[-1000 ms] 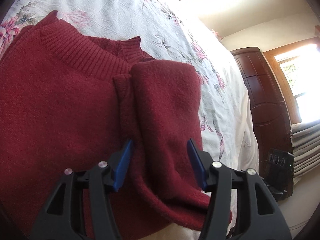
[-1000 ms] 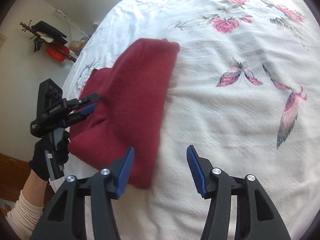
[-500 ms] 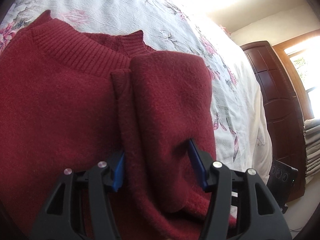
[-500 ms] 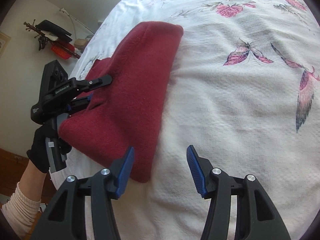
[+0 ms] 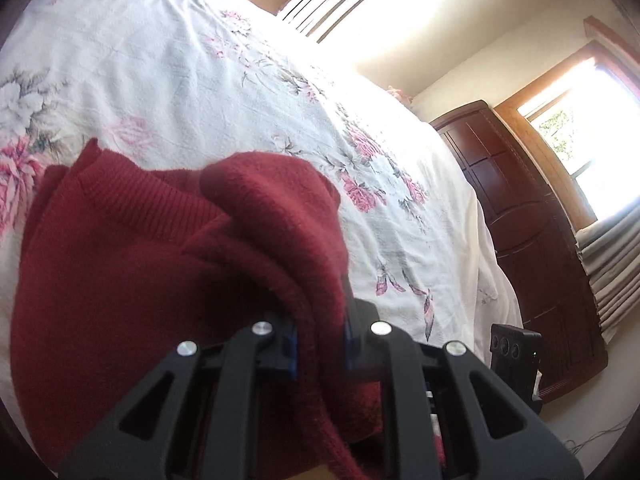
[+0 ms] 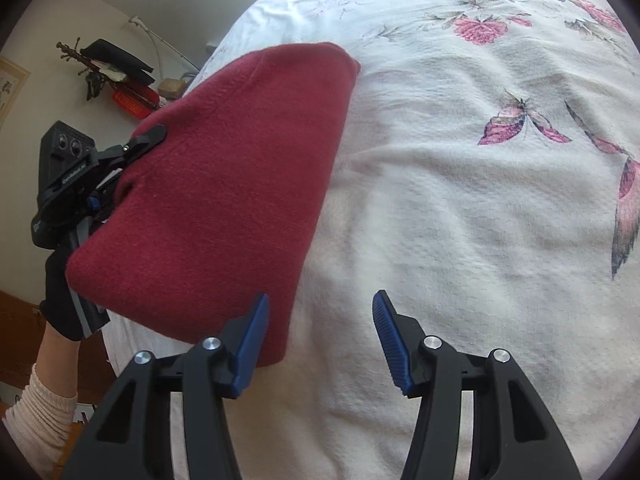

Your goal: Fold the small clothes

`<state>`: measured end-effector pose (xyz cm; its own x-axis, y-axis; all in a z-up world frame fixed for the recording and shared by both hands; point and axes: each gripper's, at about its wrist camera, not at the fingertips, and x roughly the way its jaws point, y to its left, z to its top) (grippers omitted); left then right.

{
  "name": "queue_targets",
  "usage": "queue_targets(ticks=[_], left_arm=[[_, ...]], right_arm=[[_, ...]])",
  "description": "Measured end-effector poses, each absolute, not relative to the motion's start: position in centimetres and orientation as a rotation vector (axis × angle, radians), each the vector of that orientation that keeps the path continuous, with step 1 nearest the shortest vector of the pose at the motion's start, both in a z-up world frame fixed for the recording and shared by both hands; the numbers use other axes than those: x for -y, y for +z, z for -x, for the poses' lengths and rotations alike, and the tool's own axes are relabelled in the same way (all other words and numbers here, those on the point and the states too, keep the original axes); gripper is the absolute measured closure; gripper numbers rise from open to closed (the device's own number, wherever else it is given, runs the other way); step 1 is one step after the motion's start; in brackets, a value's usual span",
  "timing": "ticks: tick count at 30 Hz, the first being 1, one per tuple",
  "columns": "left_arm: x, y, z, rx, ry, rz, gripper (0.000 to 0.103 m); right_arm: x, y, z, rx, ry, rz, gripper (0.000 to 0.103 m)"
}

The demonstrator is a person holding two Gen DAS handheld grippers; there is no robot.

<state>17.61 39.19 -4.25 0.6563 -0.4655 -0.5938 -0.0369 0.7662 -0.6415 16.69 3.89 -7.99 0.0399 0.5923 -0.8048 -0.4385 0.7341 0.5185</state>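
A dark red knitted sweater [image 5: 120,280] lies on a white floral bedspread [image 5: 200,80], its ribbed collar toward the far side. My left gripper [image 5: 318,336] is shut on a bunched fold of the sweater near its right edge, and the fold rises off the bed. In the right wrist view the same sweater [image 6: 224,184] shows as a folded red slab at the bed's left edge, with the left gripper [image 6: 108,184] clamped on its far side. My right gripper [image 6: 320,336] stands open over the bedspread [image 6: 460,220], its left finger [image 6: 250,344] above the sweater's near corner.
A dark wooden wardrobe [image 5: 532,220] and a bright window [image 5: 592,112] stand past the bed's right side. A small black device [image 5: 516,350] sits on the floor there. A gloved hand with a cream sleeve [image 6: 40,412] holds the left gripper. A wall rack [image 6: 108,68] hangs behind.
My left gripper went from open around the sweater's fold to shut on it and lifted it. The right gripper stayed open and moved slightly closer to the sweater's near corner.
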Motion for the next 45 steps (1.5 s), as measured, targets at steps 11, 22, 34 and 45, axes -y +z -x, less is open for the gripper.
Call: queue_targets(ticks=[11, 22, 34, 45], left_arm=[[-50.3, -5.0, -15.0, -0.885, -0.127, 0.603, 0.089], [-52.7, -10.8, -12.5, -0.929, -0.139, 0.777, 0.08], [-47.3, -9.5, -5.1, -1.072, -0.241, 0.794, 0.053], [-49.7, -14.0, -3.6, -1.084, -0.155, 0.832, 0.099]], right_arm=[[-9.9, -8.3, -15.8, -1.314, 0.915, -0.135, 0.048], [-13.7, -10.0, -14.3, -1.38, 0.958, -0.111, 0.048], [-14.5, -14.1, -13.3, -1.532, 0.976, -0.253, 0.041], [-13.4, -13.5, -11.9, -1.481, 1.006, -0.184, 0.081]])
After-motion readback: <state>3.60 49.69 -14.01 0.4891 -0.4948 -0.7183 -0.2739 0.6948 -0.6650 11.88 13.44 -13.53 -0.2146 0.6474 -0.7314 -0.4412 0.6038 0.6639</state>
